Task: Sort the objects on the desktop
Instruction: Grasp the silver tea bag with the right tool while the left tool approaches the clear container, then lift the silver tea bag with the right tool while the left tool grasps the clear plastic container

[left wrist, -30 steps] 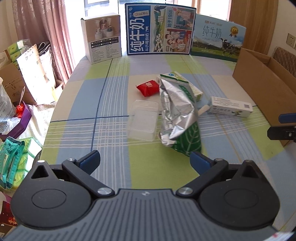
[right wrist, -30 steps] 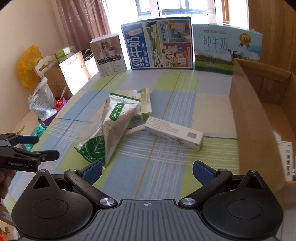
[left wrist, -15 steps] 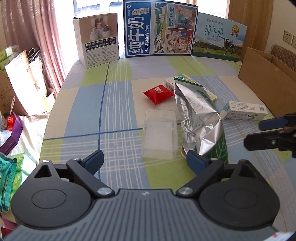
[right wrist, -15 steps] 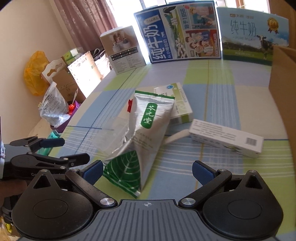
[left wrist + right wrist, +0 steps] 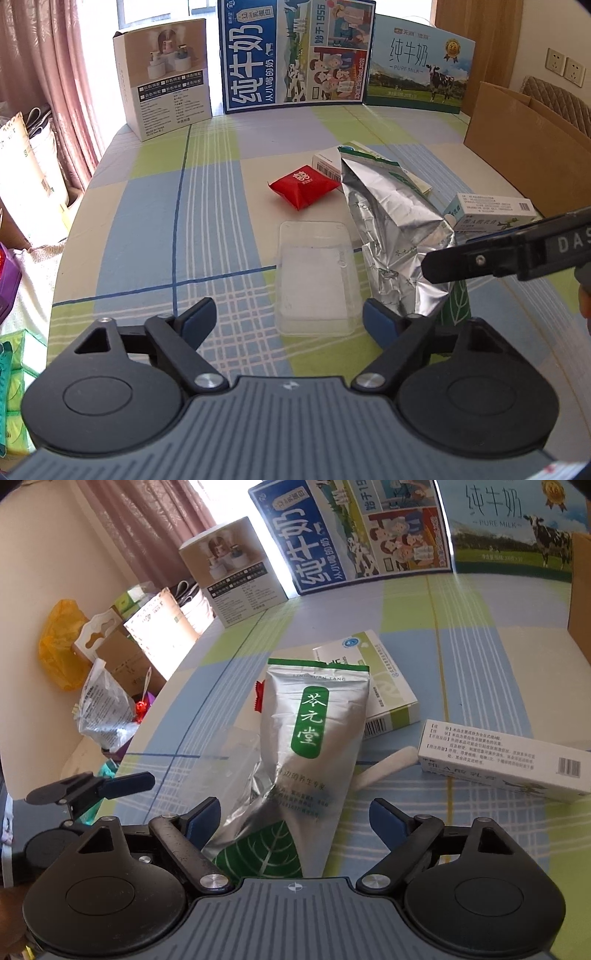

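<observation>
Clear tray (image 5: 314, 284): flat on checked tablecloth (image 5: 155, 221), between left gripper (image 5: 290, 319) jaws, closing, untouched.
Silver pouch (image 5: 310, 738): between right gripper (image 5: 295, 816) jaws (closing); contact apparently none.
White carton (image 5: 506, 760): right of pouch.

Silver foil pouch (image 5: 310, 746) with green label and leaf print, crumpled, leaning across the green-and-white flat box (image 5: 384, 686) behind it. Clear plastic tray (image 5: 314, 280) flat just left of it, red sachet (image 5: 303, 184) beyond. Long white carton (image 5: 506, 760) lying off to the right, a white stick (image 5: 384, 766) between it and the pouch.
</observation>
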`<state>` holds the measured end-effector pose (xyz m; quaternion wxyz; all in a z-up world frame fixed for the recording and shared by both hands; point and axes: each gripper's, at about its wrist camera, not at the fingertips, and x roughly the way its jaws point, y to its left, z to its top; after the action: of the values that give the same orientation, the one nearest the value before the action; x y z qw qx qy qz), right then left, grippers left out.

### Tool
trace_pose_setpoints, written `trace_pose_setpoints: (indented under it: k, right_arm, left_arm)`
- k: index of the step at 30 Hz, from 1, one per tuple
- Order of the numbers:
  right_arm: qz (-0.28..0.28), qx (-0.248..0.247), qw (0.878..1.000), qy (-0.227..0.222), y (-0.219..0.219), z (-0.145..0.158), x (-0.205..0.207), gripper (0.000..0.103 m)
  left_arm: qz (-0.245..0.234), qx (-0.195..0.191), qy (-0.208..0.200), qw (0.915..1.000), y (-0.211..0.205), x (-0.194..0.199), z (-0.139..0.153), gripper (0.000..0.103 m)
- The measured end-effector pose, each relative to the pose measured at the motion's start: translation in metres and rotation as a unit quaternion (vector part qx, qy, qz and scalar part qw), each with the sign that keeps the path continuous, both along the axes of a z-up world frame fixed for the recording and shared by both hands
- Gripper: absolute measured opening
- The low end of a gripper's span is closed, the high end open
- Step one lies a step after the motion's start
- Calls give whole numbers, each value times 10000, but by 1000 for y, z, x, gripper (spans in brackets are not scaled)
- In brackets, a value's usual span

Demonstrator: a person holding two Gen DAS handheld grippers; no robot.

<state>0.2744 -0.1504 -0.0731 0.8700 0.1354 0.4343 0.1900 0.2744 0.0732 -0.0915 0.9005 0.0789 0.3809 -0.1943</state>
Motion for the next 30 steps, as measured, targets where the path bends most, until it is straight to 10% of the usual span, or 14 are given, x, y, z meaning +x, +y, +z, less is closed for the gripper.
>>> trace_pose_setpoints:
  k: [9,13,30]
  right_arm:
    - [-45,206,9996,163,-1,-9,10,64]
    - [-48,94,9998,152,1,-7,9,51]
    - [347,-930,9947,270,-65,15,-65,36]
  left_arm:
    - [-180,-34,-83,9998,-10,8,-4,72]
    - [-162,-11,-76,9998,-15,9,-4,51]
    - [166,-18,143,9998,-39,-96,5,50]
